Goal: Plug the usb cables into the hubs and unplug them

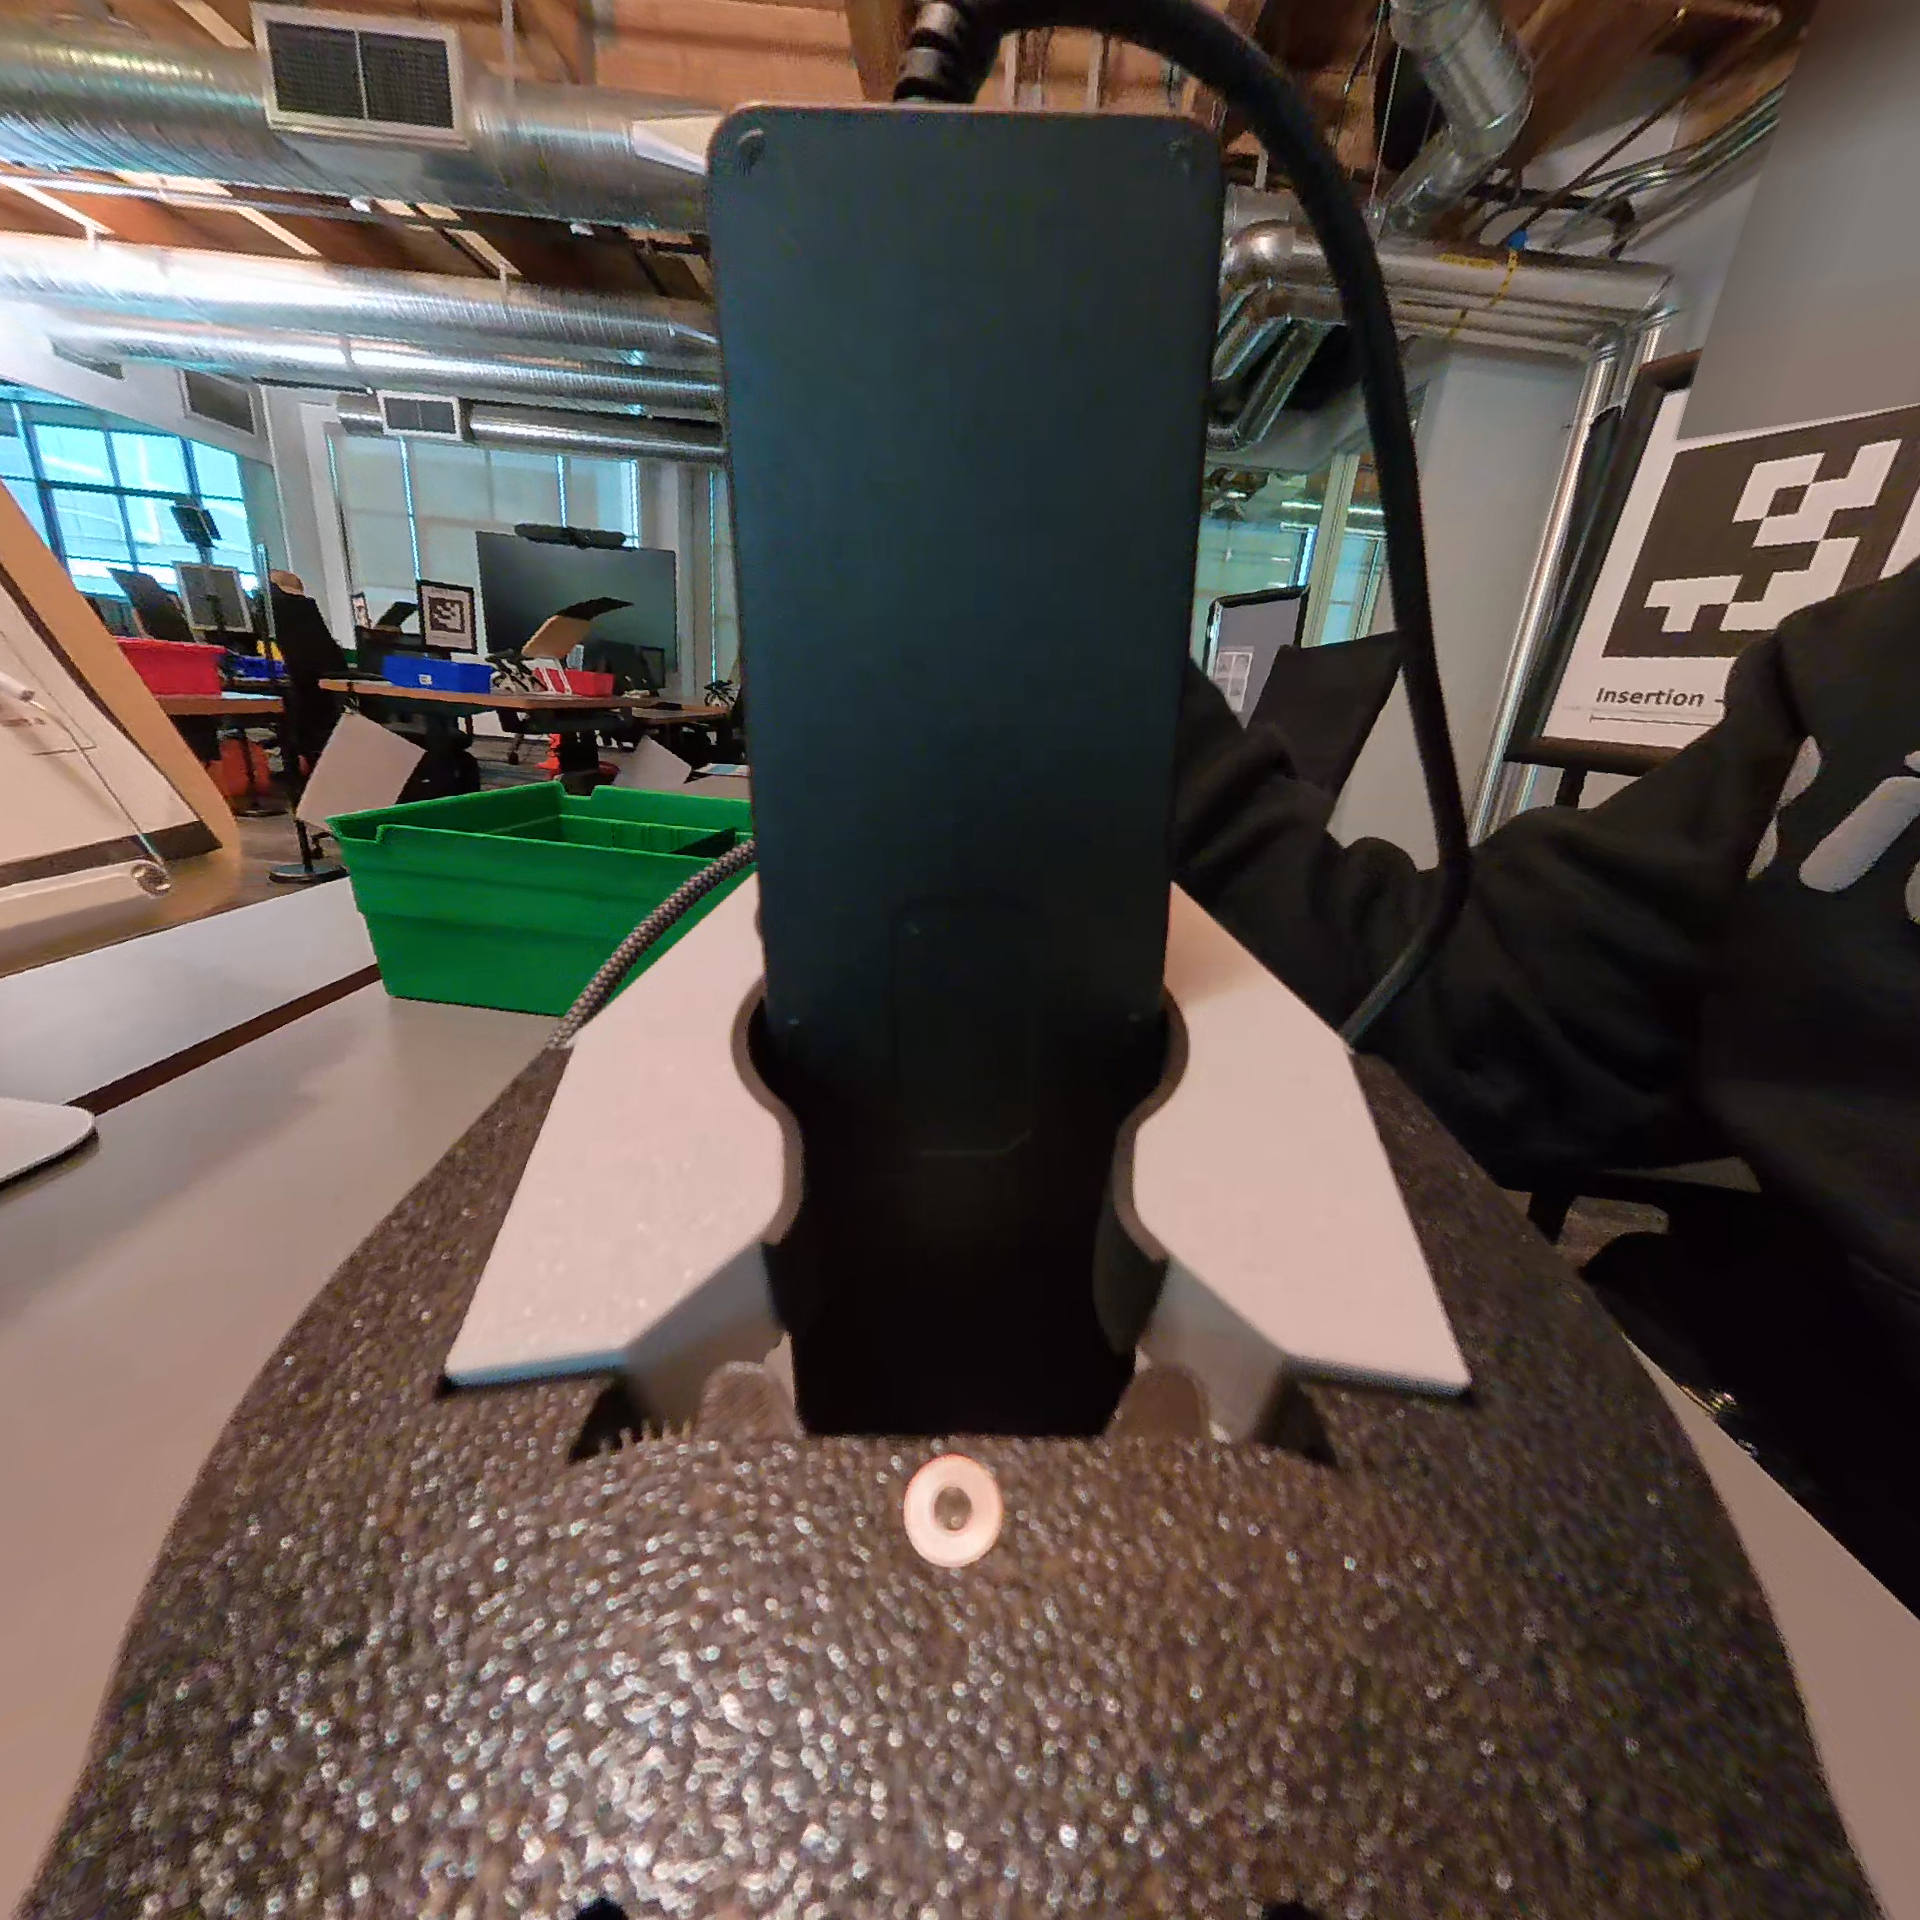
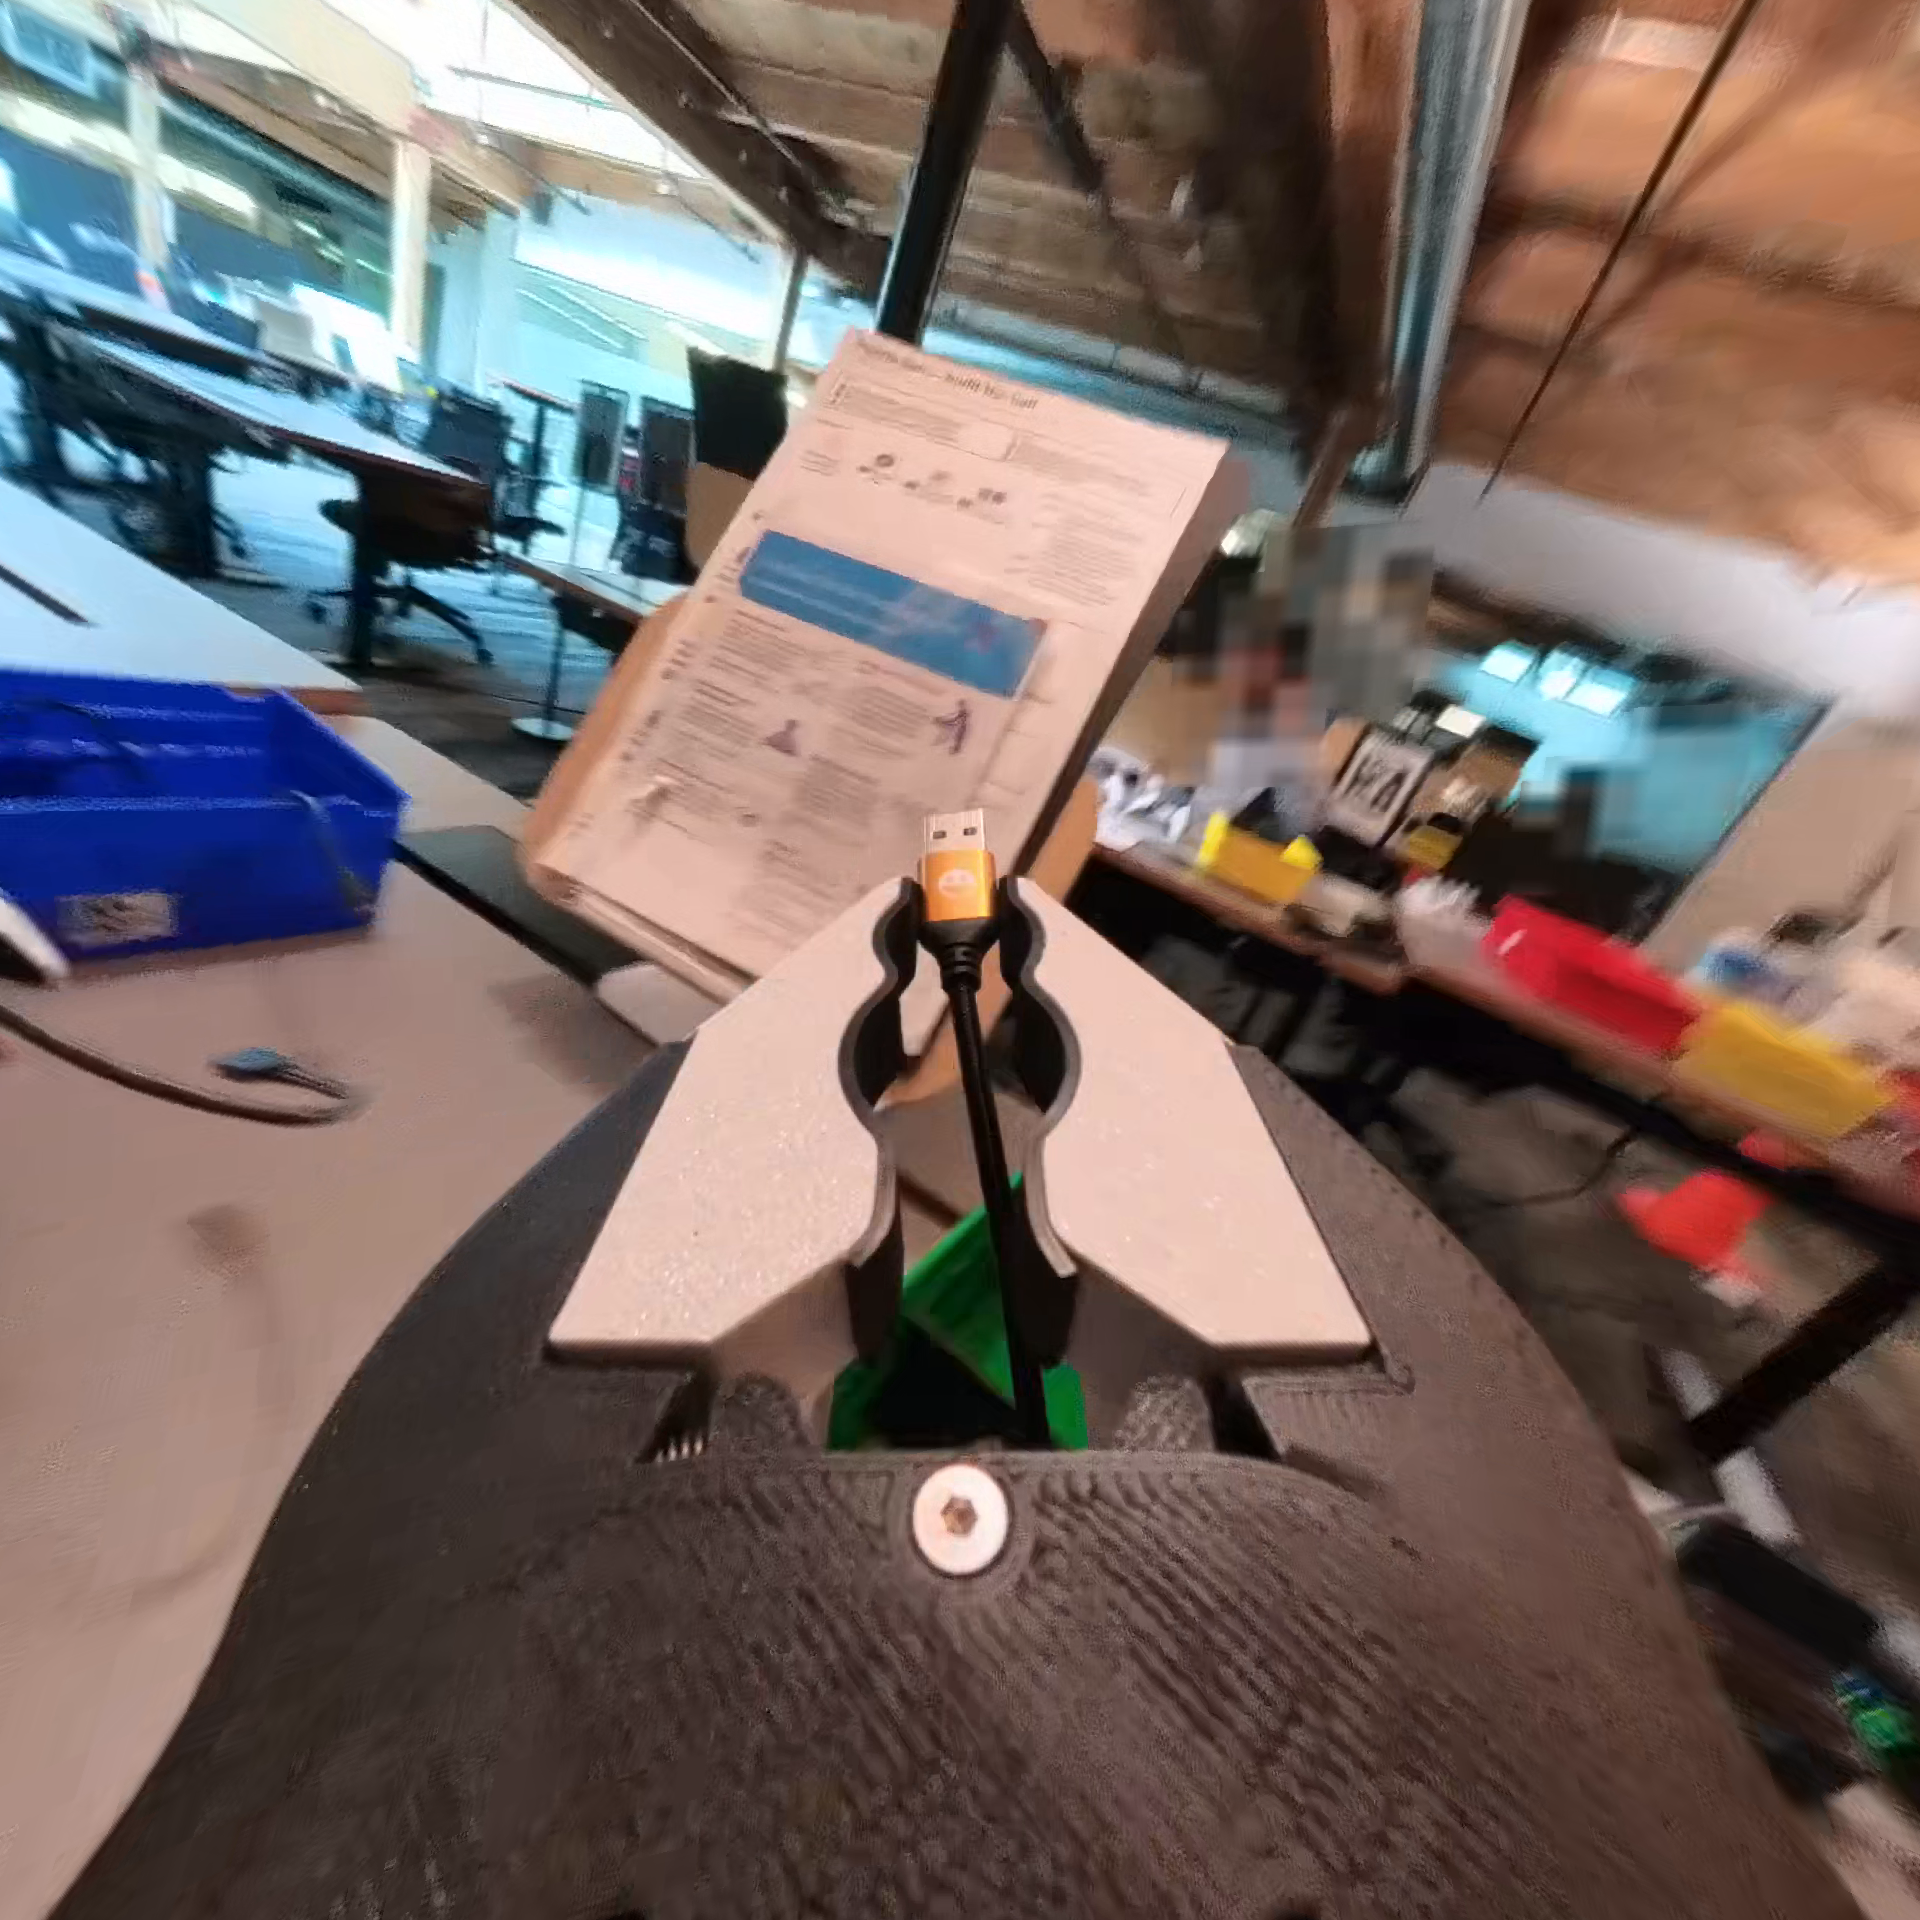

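Observation:
In the left wrist view my left gripper [image 1: 961,997] is shut on a dark flat USB hub [image 1: 966,499] and holds it upright, lifted above the table. The hub's black cord [image 1: 1392,436] leaves its top end and loops down to the right. A braided grey cable [image 1: 655,935] runs behind the left finger. In the right wrist view my right gripper [image 2: 958,904] is shut on a USB cable's orange plug [image 2: 956,878], metal end pointing forward and up. Its black cable [image 2: 987,1143] hangs back between the fingers.
A green bin [image 1: 520,894] stands on the grey table [image 1: 208,1195] ahead. A person's black sleeve [image 1: 1558,935] is at the right. In the right wrist view a blue bin [image 2: 177,810], a propped instruction sheet [image 2: 883,644] and a loose black cable [image 2: 156,1081] are on the table.

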`<action>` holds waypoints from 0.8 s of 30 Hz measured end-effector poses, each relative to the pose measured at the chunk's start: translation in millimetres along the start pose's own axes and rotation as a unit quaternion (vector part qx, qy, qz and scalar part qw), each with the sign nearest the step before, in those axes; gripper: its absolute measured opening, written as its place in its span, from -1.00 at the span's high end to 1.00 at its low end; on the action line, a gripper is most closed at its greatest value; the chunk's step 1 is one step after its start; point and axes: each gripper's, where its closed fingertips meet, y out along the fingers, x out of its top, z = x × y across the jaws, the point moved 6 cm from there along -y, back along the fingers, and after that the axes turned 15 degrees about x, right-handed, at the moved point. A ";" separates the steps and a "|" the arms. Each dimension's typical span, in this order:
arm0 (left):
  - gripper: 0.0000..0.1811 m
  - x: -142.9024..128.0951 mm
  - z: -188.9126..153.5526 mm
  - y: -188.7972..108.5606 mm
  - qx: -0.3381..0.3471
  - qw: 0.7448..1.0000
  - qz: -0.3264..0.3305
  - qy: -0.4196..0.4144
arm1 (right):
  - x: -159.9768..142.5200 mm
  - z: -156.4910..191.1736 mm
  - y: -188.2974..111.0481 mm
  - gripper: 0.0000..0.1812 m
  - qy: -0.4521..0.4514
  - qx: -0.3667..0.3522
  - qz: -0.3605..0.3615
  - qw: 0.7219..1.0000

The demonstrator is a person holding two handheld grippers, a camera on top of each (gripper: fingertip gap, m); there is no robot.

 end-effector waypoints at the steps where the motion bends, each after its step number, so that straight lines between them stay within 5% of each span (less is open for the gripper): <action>1: 0.32 -0.6 -0.4 0.6 -0.001 1.000 0.001 0.000 | -7.2 -3.0 -1.3 0.85 -0.030 0.002 0.001 1.000; 3: 0.31 -1.3 -0.9 1.5 -0.002 1.000 0.000 -0.003 | -37.4 -15.5 0.4 0.85 -0.016 -0.001 0.058 0.998; 5: 0.31 -1.8 -1.5 1.8 -0.003 1.000 0.001 -0.003 | -60.6 -37.4 -7.4 0.85 -0.035 -0.087 0.112 0.989; 11: 0.31 -3.4 -2.0 2.2 -0.006 1.000 0.006 -0.005 | -60.7 -60.3 -42.8 0.84 -0.010 -0.183 0.031 0.982; 16: 0.32 -6.0 -2.6 3.8 -0.011 1.000 0.010 -0.010 | -94.6 -65.7 -43.0 0.85 0.104 -0.132 0.046 0.985; 18: 0.31 -7.4 -3.1 4.7 -0.011 1.000 0.013 -0.008 | -130.3 -60.1 -31.2 0.85 0.185 -0.055 0.105 0.976; 24: 0.32 -10.5 -2.9 6.3 -0.012 1.000 0.021 -0.011 | -192.5 -43.6 -18.9 0.84 0.212 -0.003 0.272 0.939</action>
